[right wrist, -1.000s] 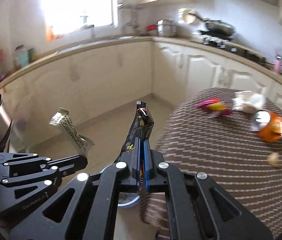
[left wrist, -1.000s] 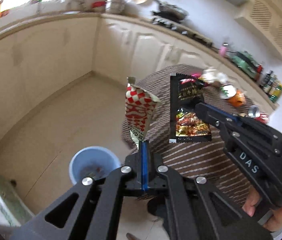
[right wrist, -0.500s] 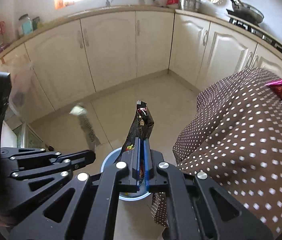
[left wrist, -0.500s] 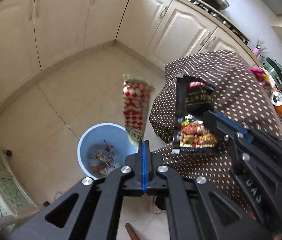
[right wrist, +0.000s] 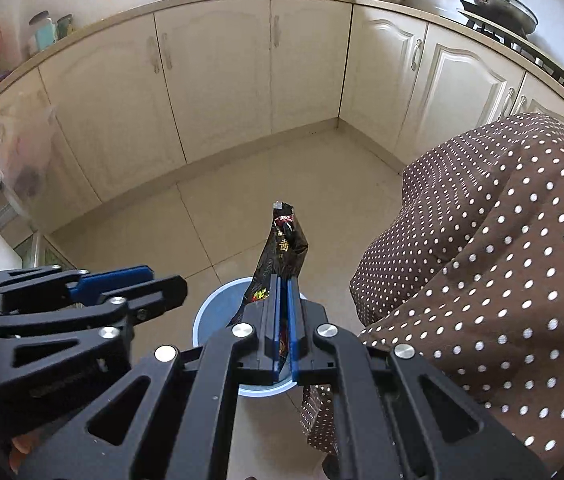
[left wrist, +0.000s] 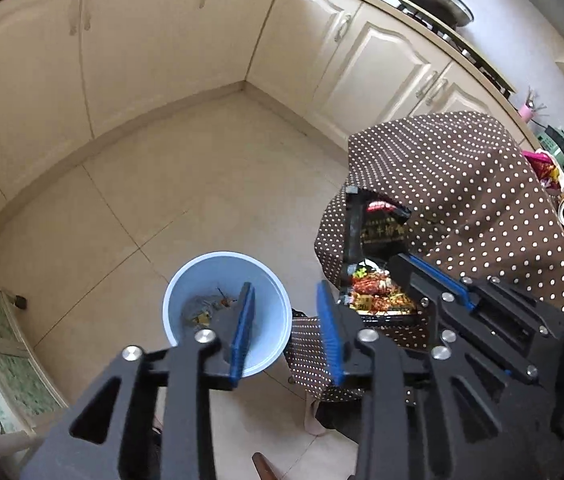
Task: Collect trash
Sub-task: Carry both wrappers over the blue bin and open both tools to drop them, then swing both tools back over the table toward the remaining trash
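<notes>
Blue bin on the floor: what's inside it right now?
The bin holds a small pile of mixed scraps on its bottom. The left hand-held gripper, jaws opening and empty, covers part of the inside, so the rest can't be seen.

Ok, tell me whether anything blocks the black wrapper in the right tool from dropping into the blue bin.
Nothing visible does. The right tool is shut on the black wrapper above the open blue bin. The left tool, jaws opening and empty, sits off to the side, and the dotted tablecloth hangs beside the bin.
</notes>
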Action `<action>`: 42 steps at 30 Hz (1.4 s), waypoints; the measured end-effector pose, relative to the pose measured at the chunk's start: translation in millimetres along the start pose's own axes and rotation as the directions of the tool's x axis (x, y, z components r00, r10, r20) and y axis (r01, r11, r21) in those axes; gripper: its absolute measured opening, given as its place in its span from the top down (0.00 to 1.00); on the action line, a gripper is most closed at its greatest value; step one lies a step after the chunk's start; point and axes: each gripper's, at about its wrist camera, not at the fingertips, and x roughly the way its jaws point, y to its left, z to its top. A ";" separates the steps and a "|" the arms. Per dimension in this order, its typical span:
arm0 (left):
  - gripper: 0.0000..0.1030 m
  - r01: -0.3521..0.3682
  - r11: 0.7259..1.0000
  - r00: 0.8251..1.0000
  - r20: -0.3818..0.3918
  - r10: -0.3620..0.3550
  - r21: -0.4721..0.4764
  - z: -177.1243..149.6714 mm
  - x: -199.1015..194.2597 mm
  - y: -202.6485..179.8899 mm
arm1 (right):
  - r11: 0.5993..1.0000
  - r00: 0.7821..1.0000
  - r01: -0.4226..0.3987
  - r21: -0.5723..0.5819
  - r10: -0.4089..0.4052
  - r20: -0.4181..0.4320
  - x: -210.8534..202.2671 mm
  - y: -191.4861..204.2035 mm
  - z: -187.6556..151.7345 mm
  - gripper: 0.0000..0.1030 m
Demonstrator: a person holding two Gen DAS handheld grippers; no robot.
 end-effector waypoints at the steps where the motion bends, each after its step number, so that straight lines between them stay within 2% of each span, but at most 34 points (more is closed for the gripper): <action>1: 0.65 -0.001 1.000 1.000 0.006 0.002 -0.005 1.1 -1.3 1.1 | 1.000 1.000 -0.001 -0.001 0.001 -0.001 1.1 0.8 0.5 0.97; 9: 0.64 -0.010 1.000 0.999 0.037 0.011 -0.021 6.8 -15.5 9.9 | 1.000 1.000 -0.010 0.001 0.010 -0.001 8.9 0.0 10.6 0.97; 12: 0.64 -0.013 1.000 0.999 0.037 0.014 -0.026 7.3 -17.1 12.7 | 1.000 0.999 0.006 0.000 -0.006 0.035 7.3 -0.6 16.0 0.96; 14: 0.64 -0.012 1.000 0.999 0.040 0.013 -0.029 6.0 -19.0 14.0 | 1.000 0.999 0.011 0.002 -0.011 0.053 2.7 -1.6 19.4 0.91; 22: 0.64 0.000 1.000 0.997 0.078 0.001 -0.007 9.4 -39.5 2.0 | 1.000 0.993 0.025 0.010 -0.026 0.112 -31.5 -11.3 29.2 0.80; 26: 0.64 0.011 1.000 0.994 0.109 -0.012 0.015 11.1 -58.5 -12.4 | 0.999 0.989 0.031 0.026 -0.034 0.145 -58.0 -19.9 30.0 0.78; 32: 0.64 0.041 0.995 0.983 0.174 -0.056 0.090 13.7 -95.8 -53.8 | 0.997 0.967 0.056 0.061 -0.069 0.245 -124.1 -43.6 30.3 0.72; 35: 0.60 0.062 0.988 0.976 0.197 -0.090 0.141 13.1 -108.3 -84.2 | 0.992 0.953 0.077 0.101 -0.103 0.284 -154.2 -64.5 27.5 0.69; 39: 0.60 0.084 0.964 0.971 0.195 -0.136 0.252 13.1 -112.7 -142.0 | 0.978 0.931 0.131 0.162 -0.178 0.318 -191.1 -104.0 16.6 0.65; 42: 0.60 0.117 0.944 0.970 0.168 -0.175 0.307 10.9 -108.0 -180.4 | 0.961 0.923 0.150 0.233 -0.221 0.315 -213.9 -145.4 0.2 0.62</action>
